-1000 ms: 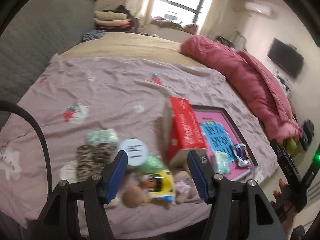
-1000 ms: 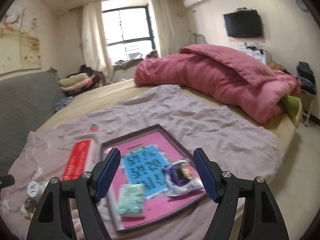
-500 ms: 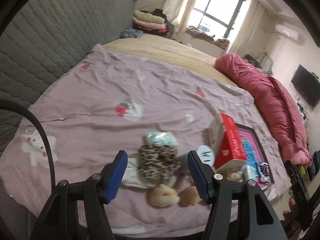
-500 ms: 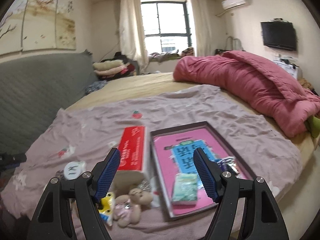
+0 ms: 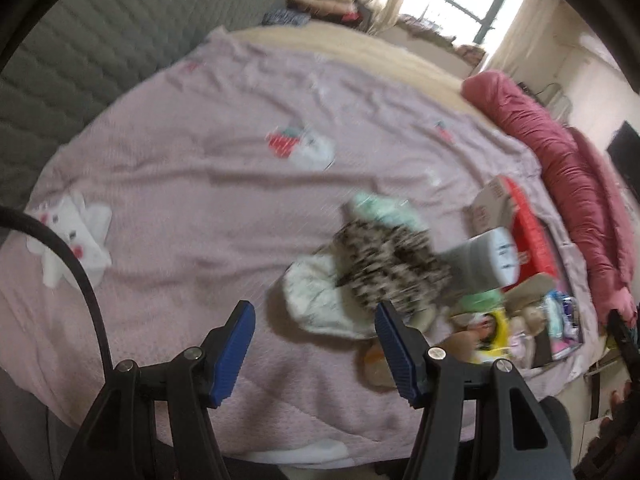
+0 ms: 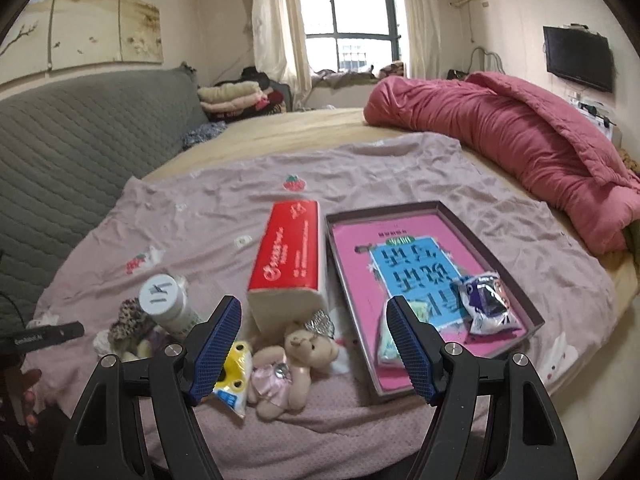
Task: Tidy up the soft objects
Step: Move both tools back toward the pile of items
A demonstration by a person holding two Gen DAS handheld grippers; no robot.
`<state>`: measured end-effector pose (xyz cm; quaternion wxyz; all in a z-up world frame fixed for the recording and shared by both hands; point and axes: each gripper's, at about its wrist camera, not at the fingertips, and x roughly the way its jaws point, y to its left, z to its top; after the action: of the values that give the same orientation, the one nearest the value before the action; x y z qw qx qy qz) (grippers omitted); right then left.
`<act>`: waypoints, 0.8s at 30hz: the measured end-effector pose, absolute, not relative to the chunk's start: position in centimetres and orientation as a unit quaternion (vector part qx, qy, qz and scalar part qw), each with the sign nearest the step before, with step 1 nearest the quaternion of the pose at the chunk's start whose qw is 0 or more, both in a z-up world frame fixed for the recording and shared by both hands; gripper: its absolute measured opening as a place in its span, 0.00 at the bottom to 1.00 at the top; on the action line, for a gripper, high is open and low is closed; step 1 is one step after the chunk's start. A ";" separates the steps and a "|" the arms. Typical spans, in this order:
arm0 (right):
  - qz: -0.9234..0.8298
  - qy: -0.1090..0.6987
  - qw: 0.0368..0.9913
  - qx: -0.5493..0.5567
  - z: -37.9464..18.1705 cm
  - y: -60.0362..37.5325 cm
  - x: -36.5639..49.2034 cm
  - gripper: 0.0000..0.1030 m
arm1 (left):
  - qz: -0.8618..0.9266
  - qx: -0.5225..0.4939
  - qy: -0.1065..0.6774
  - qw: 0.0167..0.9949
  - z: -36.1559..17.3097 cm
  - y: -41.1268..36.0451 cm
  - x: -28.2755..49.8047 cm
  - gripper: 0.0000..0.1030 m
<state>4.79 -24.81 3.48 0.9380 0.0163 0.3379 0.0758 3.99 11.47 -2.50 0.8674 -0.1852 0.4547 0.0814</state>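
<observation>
Left view, blurred: the left gripper (image 5: 314, 344) hangs with fingers spread and empty just short of the leopard cloth (image 5: 394, 266), which lies left of the red box (image 5: 532, 236); a hasty close could snag the white pad (image 5: 320, 300) beneath. Right view: the right gripper (image 6: 314, 342), spread and empty, hovers over the teddy bear (image 6: 290, 364) at the box's near end; its finger hides part of a green packet (image 6: 390, 342) in the tray (image 6: 516, 280).

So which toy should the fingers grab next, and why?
Probably the right gripper should dip down onto the teddy bear. Its fingers are open and empty, the bear lies loose on the blanket just ahead of them, and it is soft.
</observation>
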 end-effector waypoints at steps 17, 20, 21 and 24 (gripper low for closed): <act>0.047 0.383 0.923 0.005 -0.1 -25.4 7.0 0.74 | 0.082 -0.275 0.492 0.822 -9.5 13.9 9.1 0.52; 0.033 0.401 0.916 -0.001 -1.0 -25.8 7.6 0.74 | 0.095 -0.261 0.489 0.827 -9.8 13.5 9.3 0.35; 0.027 0.412 0.911 -0.002 -1.5 -25.9 8.0 0.74 | 0.099 -0.258 0.488 0.828 -9.9 13.5 9.4 0.29; 0.027 0.431 0.902 -0.004 -2.8 -26.0 8.9 0.74 | 0.098 -0.255 0.482 0.833 -10.0 13.6 9.3 0.17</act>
<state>8.88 -25.96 -2.75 0.9021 -0.0037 0.4306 0.0271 9.26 13.60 -10.02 0.8326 -0.2547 0.4820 0.0979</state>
